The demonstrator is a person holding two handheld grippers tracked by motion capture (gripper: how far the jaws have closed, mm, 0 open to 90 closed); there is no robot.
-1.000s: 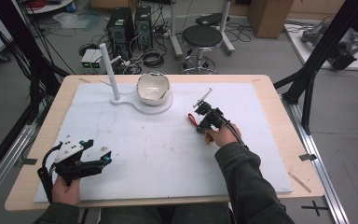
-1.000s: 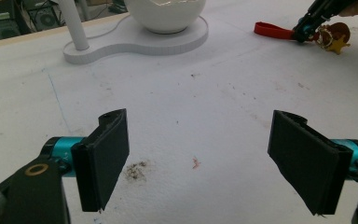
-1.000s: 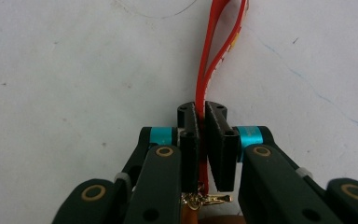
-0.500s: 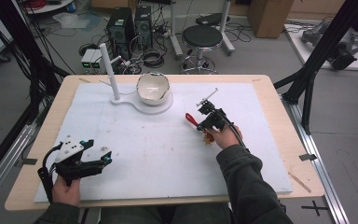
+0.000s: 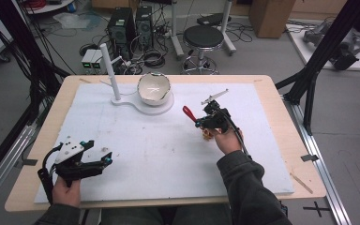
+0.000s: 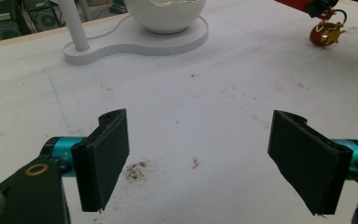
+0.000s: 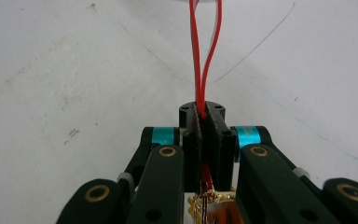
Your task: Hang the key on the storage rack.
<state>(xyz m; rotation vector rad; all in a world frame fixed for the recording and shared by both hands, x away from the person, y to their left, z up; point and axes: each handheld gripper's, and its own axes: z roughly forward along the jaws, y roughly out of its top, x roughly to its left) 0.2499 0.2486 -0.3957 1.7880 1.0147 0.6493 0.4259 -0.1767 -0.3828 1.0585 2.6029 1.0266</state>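
Note:
My right gripper [image 5: 198, 123] is right of the table's middle, a little above the white mat, with its jaws shut on the thin red loop [image 7: 204, 46] of a small ornament. The loop sticks out past the jaws [image 5: 189, 113]. The ornament's red-and-gold charm [image 5: 208, 135] hangs under the gripper, low over the mat, and it shows far off in the left gripper view [image 6: 326, 33]. My left gripper [image 5: 107, 159] rests near the front left corner, jaws wide open [image 6: 198, 158], nothing between them.
A white stand [image 5: 143, 104] at the back of the mat [image 5: 159, 154] carries an upright post [image 5: 110, 70] and a round white bowl [image 5: 153, 88]. Small dark and red specks mark the mat near the left gripper. A stool and computers stand on the floor beyond.
My right gripper has moved a little left and up with the red loop in it, carrying the charm along. The left gripper has stayed in place.

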